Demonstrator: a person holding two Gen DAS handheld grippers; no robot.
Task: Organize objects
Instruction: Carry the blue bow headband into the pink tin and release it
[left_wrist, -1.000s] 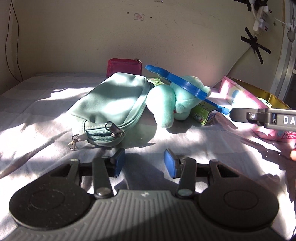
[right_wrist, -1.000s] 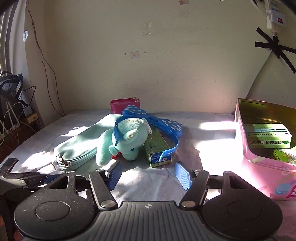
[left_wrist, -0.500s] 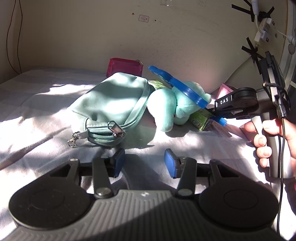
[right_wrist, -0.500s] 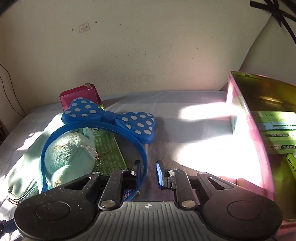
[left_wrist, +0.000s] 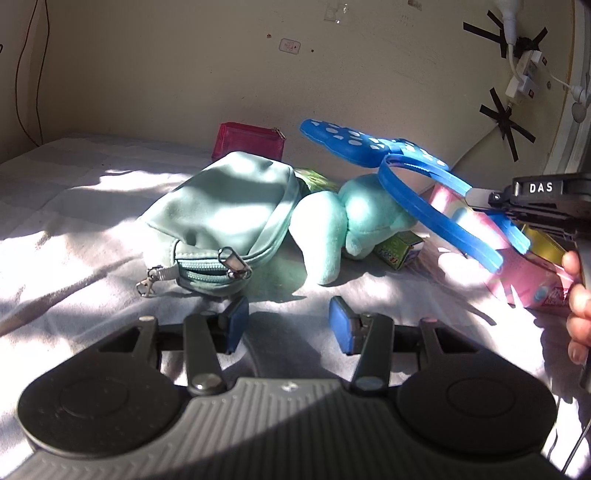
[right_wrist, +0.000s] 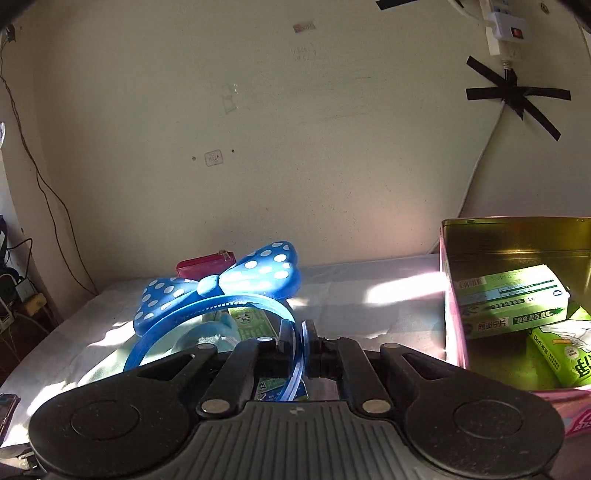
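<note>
My right gripper (right_wrist: 297, 345) is shut on the thin band of a blue headband (right_wrist: 221, 284) with a white-dotted bow. The headband (left_wrist: 417, 192) hangs tilted in the air above a mint plush toy (left_wrist: 354, 218), as the left wrist view shows, with the right gripper (left_wrist: 487, 201) gripping it from the right. My left gripper (left_wrist: 286, 325) sits low over the sheet, jaws opening, with nothing between its blue pads. Just beyond it lies a mint zip pouch (left_wrist: 221, 206). A small green box (left_wrist: 400, 249) lies beside the plush.
A pink tin (right_wrist: 452, 314) with a gold inside stands at the right and holds green and white boxes (right_wrist: 513, 299). A red wallet (left_wrist: 247, 142) leans at the wall behind the pouch. A hand (left_wrist: 578, 306) grips the right tool. Cables hang on the left wall.
The right gripper moved in, shut on the headband's band and lifted it off the plush toy. The left gripper stayed in place.
</note>
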